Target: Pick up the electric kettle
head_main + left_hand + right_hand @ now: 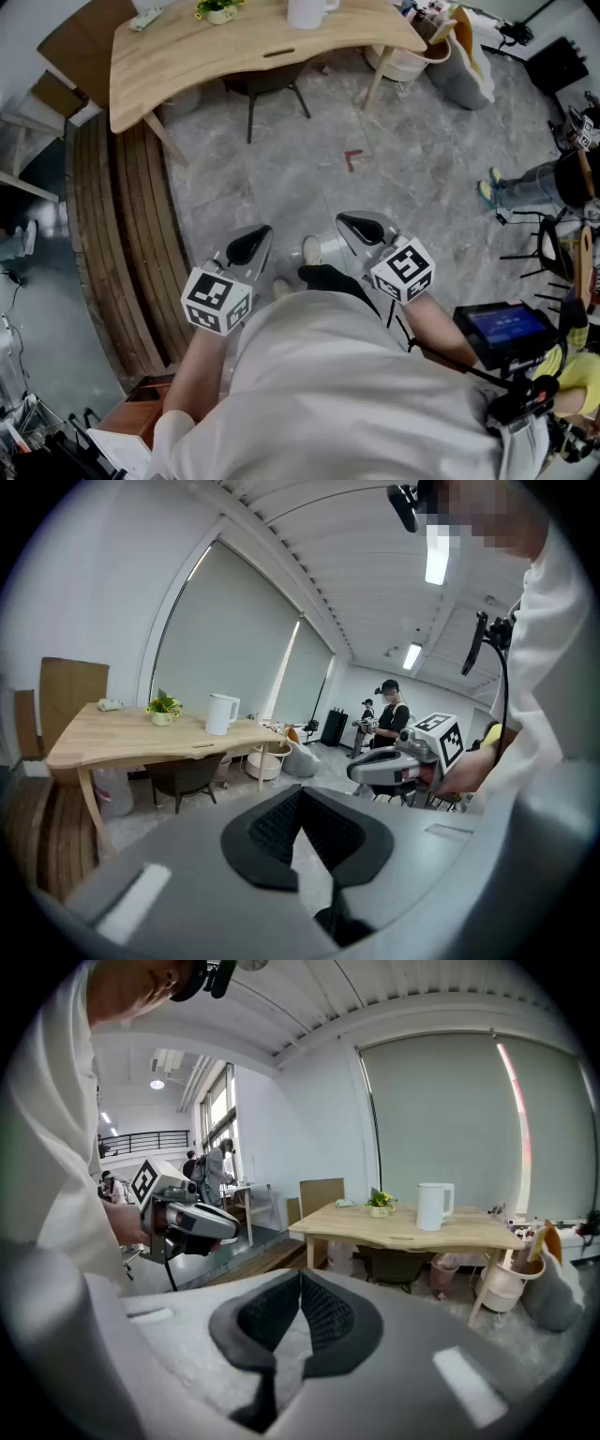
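The white electric kettle [309, 11] stands on the far side of a light wooden table [234, 47], across the room from me. It also shows in the left gripper view [221, 713] and in the right gripper view [431, 1206], small and distant. My left gripper [248, 246] and right gripper [364, 228] are held side by side in front of my body, over the grey floor and well short of the table. In their own views the left gripper [302, 794] and right gripper [301, 1277] have their dark pads together with nothing between them.
A dark chair [267, 80] is tucked under the table, and a small potted plant [217, 9] sits near the kettle. A white basket [403, 61] and a grey bag [464, 66] stand at the table's right end. Wooden boards [122, 234] run along the left. Other people stand at the right [530, 183].
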`<state>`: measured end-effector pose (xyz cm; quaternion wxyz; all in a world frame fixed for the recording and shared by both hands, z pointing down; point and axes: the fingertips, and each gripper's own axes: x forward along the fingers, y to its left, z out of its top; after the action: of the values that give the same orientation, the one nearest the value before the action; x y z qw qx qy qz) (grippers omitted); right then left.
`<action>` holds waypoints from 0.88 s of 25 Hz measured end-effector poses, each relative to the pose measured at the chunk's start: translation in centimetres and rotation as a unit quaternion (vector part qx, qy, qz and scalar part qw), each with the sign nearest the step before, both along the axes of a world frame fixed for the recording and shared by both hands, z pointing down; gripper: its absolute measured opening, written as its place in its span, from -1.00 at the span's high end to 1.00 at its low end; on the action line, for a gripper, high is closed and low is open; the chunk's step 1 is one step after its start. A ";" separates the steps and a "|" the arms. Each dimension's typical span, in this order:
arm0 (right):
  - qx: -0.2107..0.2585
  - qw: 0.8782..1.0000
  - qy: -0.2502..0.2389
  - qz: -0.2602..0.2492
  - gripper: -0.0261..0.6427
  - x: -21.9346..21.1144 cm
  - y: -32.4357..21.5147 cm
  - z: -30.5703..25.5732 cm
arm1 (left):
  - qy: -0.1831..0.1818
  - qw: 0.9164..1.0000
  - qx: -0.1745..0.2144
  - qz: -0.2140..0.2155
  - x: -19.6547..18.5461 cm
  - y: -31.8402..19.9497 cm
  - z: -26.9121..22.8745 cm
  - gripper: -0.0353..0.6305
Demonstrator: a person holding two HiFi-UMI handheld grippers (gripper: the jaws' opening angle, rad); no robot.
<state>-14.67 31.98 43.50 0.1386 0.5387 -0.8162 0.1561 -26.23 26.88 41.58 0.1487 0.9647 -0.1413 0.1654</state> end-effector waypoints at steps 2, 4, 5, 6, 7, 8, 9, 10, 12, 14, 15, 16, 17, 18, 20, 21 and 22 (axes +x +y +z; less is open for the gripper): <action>0.004 1.000 -0.004 0.002 0.89 -0.2 -0.1 -0.3 | -0.006 1.000 0.001 -0.002 -0.6 0.2 0.1 0.87; 0.006 1.000 -0.006 0.001 0.89 0.7 -0.7 -0.6 | -0.009 1.000 -0.002 -0.004 0.0 -0.2 0.0 0.87; 0.006 1.000 -0.007 -0.001 0.90 1.8 -1.3 -0.7 | -0.010 1.000 -0.003 -0.006 1.1 -0.7 -0.1 0.87; 0.006 1.000 -0.008 -0.003 0.89 3.3 -2.1 -0.9 | -0.012 1.000 -0.004 -0.006 2.6 -1.5 -0.4 0.87; 0.005 1.000 -0.009 -0.005 0.89 4.9 -3.0 -1.0 | -0.013 1.000 -0.005 -0.006 4.2 -2.3 -0.7 0.87; 0.005 1.000 -0.010 -0.006 0.90 6.3 -3.8 -1.2 | -0.014 1.000 -0.005 -0.006 5.7 -3.0 -1.0 0.87; 0.004 1.000 -0.011 -0.006 0.89 7.5 -4.5 -1.3 | -0.015 1.000 -0.004 -0.005 7.0 -3.7 -1.4 0.87; 0.002 1.000 -0.014 -0.005 0.90 8.6 -5.0 -1.3 | -0.015 1.000 -0.003 -0.004 8.1 -4.2 -1.7 0.87; -0.007 1.000 -0.021 0.001 0.89 10.7 -5.9 -1.0 | -0.014 1.000 -0.001 -0.003 10.2 -5.2 -2.1 0.87; -0.017 1.000 -0.024 0.007 0.89 13.0 -6.4 -0.1 | -0.011 1.000 -0.002 -0.004 12.2 -6.1 -2.1 0.87; -0.021 0.999 -0.022 0.009 0.89 14.0 -6.7 0.4 | -0.009 1.000 -0.002 -0.005 13.1 -6.7 -2.0 0.87; -0.026 0.999 -0.020 0.010 0.89 15.0 -7.1 1.0 | -0.007 1.000 -0.003 -0.006 13.9 -7.3 -1.9 0.87; -0.030 0.999 -0.019 0.012 0.89 15.8 -7.6 1.5 | -0.007 1.000 -0.004 -0.007 14.7 -8.0 -1.7 0.87; -0.033 0.999 -0.020 0.015 0.84 16.5 -8.1 1.9 | -0.009 1.000 -0.007 -0.006 15.3 -8.5 -1.4 0.87; -0.036 0.999 -0.024 0.022 0.80 17.3 -9.3 2.4 | -0.018 1.000 -0.013 0.001 16.2 -9.6 -0.8 0.87; -0.036 0.999 -0.024 0.025 0.75 17.8 -10.3 2.6 | -0.022 1.000 -0.015 0.004 16.6 -10.4 -0.4 0.87; -0.036 0.999 -0.023 0.029 0.72 18.3 -11.4 2.9 | -0.025 1.000 -0.017 0.007 17.1 -11.4 0.0 0.87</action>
<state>3.59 20.60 46.36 0.1346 0.5528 -0.7973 0.2015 -9.17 15.43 41.55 0.1603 0.9586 -0.1354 0.1925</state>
